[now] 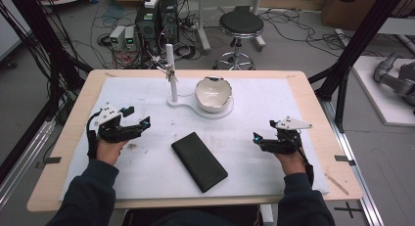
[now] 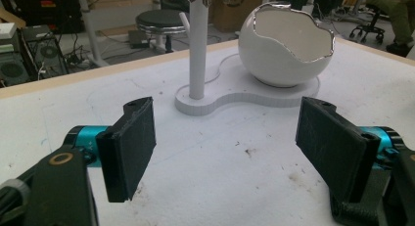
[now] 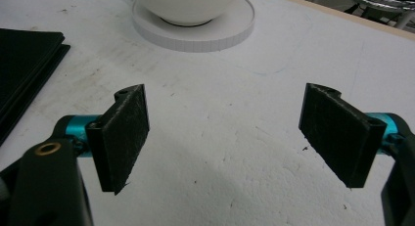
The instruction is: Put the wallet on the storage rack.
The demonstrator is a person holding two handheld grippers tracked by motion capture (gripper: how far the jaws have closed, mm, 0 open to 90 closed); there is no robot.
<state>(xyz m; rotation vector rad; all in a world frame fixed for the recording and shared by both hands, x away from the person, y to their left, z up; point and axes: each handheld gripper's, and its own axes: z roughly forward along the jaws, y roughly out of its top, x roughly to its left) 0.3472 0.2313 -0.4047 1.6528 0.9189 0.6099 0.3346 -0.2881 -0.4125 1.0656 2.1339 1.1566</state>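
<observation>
A white egg-shaped bowl with a jagged silver rim sits on a white stand base beside an upright white post at the back middle of the table. A flat black case lies slantwise in front of it. My left gripper is open to the left of the case, nothing between its jaws. In the left gripper view the gripper faces the post and bowl. My right gripper is open at the right. The right gripper view shows it empty, with the case at far left and the bowl ahead.
A white mat covers the wooden tabletop. Behind the table are a black stool, computer towers and loose cables on the floor. Black frame struts stand at the table's right and left sides.
</observation>
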